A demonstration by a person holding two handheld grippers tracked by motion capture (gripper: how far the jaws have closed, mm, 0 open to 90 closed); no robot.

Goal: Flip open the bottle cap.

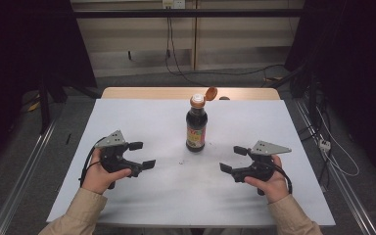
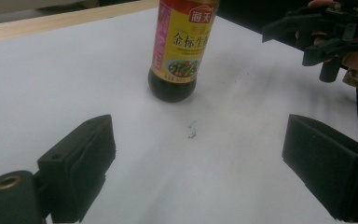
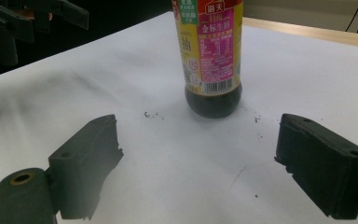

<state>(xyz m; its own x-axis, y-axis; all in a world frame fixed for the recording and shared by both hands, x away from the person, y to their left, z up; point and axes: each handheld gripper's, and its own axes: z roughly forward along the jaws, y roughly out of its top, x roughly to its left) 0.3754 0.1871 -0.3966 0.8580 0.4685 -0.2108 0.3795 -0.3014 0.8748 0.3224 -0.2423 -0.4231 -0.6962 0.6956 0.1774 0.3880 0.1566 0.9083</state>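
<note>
White tabletop is carrying an open-capped sauce bottle upright between you, so you are holding both tongs, left and right, wide open and empty, flanking it.

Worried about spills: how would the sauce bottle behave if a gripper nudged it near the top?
The bottle is tall on a narrow base, so it would probably tip rather than slide. Its flip cap is open, so sauce could spill. It looks nearly full, so likely fairly heavy.
</note>
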